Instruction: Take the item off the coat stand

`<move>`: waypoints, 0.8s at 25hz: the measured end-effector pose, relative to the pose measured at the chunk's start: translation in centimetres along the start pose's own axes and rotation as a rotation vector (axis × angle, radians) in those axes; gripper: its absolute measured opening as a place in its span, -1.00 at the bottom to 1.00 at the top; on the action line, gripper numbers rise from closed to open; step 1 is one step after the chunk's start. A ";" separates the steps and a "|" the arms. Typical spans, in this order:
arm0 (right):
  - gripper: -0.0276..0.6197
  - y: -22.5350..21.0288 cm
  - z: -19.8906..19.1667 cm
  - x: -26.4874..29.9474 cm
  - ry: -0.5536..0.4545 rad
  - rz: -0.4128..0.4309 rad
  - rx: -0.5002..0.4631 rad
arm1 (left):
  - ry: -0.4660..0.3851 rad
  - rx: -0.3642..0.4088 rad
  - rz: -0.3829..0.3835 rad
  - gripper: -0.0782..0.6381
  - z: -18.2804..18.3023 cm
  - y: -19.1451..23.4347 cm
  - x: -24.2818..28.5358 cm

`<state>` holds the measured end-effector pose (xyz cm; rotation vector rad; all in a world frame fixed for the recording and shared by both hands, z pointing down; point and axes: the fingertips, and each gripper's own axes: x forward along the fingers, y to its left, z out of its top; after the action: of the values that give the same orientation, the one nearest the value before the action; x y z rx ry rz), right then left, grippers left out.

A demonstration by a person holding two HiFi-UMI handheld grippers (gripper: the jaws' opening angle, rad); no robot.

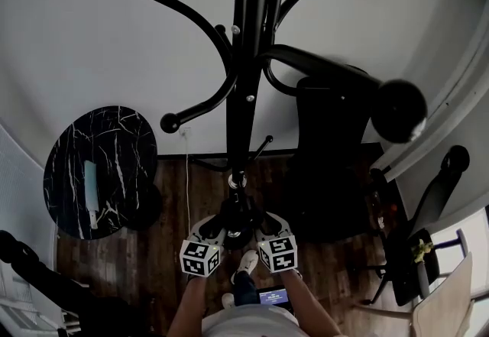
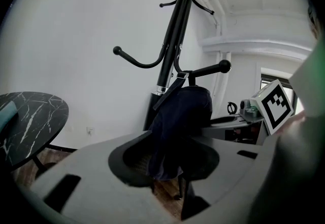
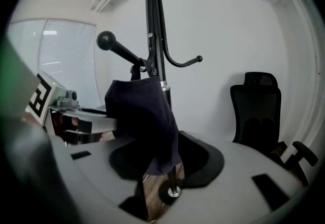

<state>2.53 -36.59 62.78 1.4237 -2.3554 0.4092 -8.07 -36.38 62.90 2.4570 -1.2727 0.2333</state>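
The black coat stand (image 1: 248, 60) rises in the middle, its curved arms ending in knobs. A dark navy cloth bag (image 2: 183, 116) hangs by a strap from one lower arm (image 2: 208, 69); the right gripper view shows the bag (image 3: 144, 121) from the other side. My left gripper (image 1: 214, 230) and right gripper (image 1: 267, 222) point at the pole from either side, low down and close together. The left gripper (image 2: 170, 187) and the right gripper (image 3: 152, 187) each stand open, with floor showing in the gap. The bag hangs just ahead of both, and no pad presses on it.
A round black marble table (image 1: 99, 167) stands at the left with a pale object (image 1: 90, 190) on it. A black office chair (image 1: 332, 152) is behind the stand at the right, another chair (image 1: 428, 251) farther right. The stand's foot (image 3: 170, 192) rests on wooden floor.
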 end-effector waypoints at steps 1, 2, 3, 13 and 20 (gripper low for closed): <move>-0.52 0.0 0.1 0.2 -0.002 0.002 -0.002 | -0.001 -0.001 0.002 -0.46 0.1 0.1 0.1; -0.52 0.1 0.2 0.3 -0.007 0.003 -0.006 | -0.001 -0.002 0.003 -0.46 0.1 0.1 0.2; -0.52 0.1 0.3 0.4 -0.009 0.002 -0.011 | 0.001 0.000 0.004 -0.46 0.1 0.1 0.3; -0.78 0.5 0.4 0.5 -0.012 0.004 -0.020 | 0.007 0.026 -0.010 -0.68 0.1 -0.1 0.2; -0.79 0.6 0.3 0.1 -0.002 -0.008 -0.027 | 0.012 0.029 -0.020 -0.69 0.0 -0.5 -0.5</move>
<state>1.89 -36.54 62.50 1.4216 -2.3475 0.3729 -7.93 -35.76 62.68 2.4880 -1.2485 0.2626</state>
